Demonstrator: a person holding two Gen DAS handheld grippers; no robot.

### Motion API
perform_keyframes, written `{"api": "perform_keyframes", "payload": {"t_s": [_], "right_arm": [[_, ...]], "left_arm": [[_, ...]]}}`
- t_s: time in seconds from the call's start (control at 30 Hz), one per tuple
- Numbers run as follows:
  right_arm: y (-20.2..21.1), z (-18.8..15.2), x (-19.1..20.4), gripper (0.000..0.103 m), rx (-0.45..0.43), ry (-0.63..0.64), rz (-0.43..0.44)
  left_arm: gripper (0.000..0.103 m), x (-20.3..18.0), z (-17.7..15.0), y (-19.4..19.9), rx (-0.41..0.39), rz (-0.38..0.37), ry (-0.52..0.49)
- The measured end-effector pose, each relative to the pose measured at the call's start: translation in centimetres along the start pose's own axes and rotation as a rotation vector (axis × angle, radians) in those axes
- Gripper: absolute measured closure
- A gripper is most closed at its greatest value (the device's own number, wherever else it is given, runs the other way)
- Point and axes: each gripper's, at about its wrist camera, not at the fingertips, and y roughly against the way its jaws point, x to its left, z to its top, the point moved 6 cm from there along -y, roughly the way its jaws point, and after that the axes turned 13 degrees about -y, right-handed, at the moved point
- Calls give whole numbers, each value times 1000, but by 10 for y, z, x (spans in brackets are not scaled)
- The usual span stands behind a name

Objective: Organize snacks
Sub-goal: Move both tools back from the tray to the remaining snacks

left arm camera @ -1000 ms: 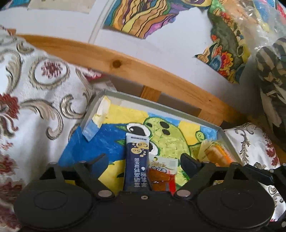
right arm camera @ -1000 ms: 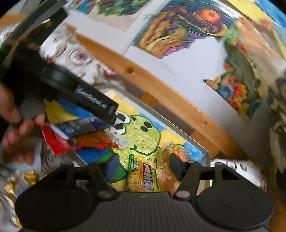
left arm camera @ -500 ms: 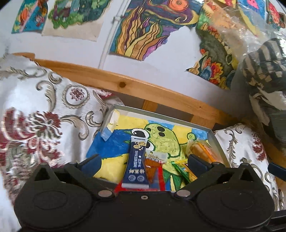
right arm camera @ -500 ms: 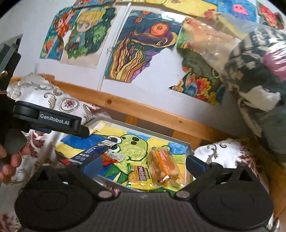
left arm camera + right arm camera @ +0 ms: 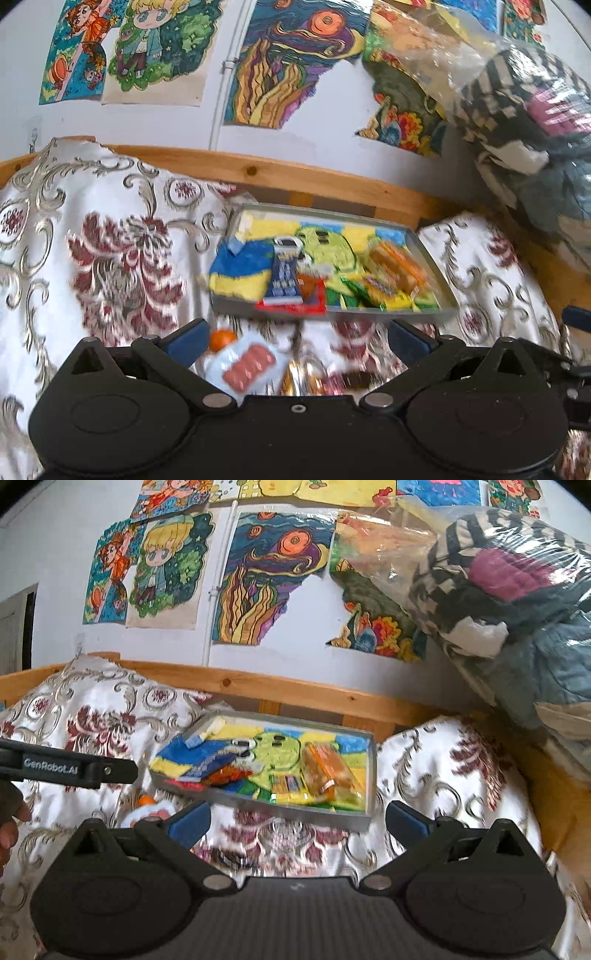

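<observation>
Partly done: several snacks (image 5: 391,266) already in tray (image 5: 432,254). Remaining: sausage pack (image 5: 247,365) and foil packs loose on cloth (image 5: 110,229). Left gripper (image 5: 295,339) and right gripper (image 5: 297,821): spread wide, empty.

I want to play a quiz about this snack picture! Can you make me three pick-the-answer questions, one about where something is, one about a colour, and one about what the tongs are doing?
1. Where is the dark blue snack packet?
A. In the grey tray
B. On the wooden rail
C. Held in the tongs

2. What colour is the cartoon creature painted on the tray's floor?
A. Pink
B. Green
C. Black

3. How are the left tongs and right tongs?
A. Both shut on snacks
B. One open, one shut
C. Both open and holding nothing

Answers: 1 A, the packet lies on the tray's floor near its front wall. 2 B, its round head shows green. 3 C, the blue fingertips stand wide apart in both views.
</observation>
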Motion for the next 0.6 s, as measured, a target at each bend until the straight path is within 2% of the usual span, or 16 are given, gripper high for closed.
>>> {"api": "perform_keyframes", "payload": {"t_s": [0.27, 0.43, 0.6], "right_arm": [[16, -25, -2, 0, 111, -10, -34], [7, -40, 1, 0, 201, 28, -75], [2, -46, -2, 0, 240, 18, -94]], "left_arm": [[1, -21, -37, 21, 91, -40, -55], [1, -29, -58, 18, 175, -59, -79], [1, -33, -66, 11, 221, -55, -120]]}}
